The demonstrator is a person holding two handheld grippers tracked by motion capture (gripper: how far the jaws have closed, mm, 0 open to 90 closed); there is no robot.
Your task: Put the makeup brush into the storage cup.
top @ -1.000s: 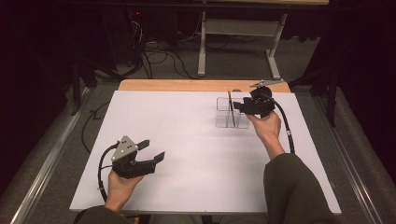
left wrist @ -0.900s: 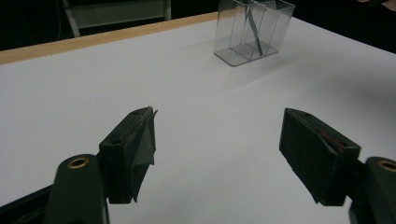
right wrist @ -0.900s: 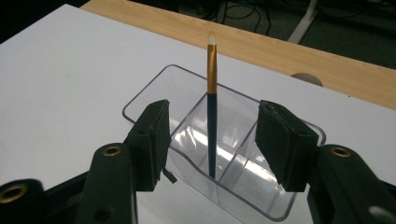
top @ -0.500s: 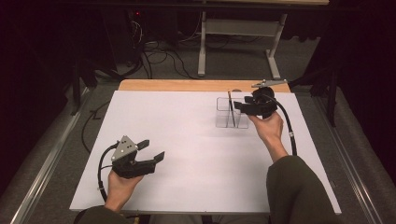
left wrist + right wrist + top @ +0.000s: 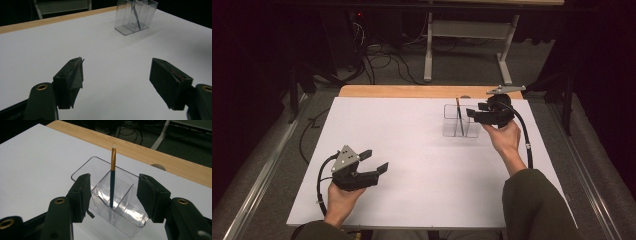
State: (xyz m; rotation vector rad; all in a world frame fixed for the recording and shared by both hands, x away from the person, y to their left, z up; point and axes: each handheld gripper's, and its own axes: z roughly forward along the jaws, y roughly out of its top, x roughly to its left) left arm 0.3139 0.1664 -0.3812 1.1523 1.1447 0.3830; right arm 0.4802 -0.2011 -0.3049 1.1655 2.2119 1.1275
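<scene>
Upright, slim gold-banded brush [image 5: 112,177] in clear plastic organizer [image 5: 130,220], matte black tongs (both pairs) apart.

We see the white bench [image 5: 412,150] brightly and evenly lit, seemingly from overhead, while the room around it falls into near black. Shadows on the sheet are soft and faint. In both gripper views the near black jaws look slightly soft, and the clear organizer [image 5: 117,202] catches small glints.

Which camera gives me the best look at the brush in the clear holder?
The right gripper view: the brush stands close up, upright against a divider in the holder. The high view shows a thin stick; the left gripper view shows a faint streak.
</scene>
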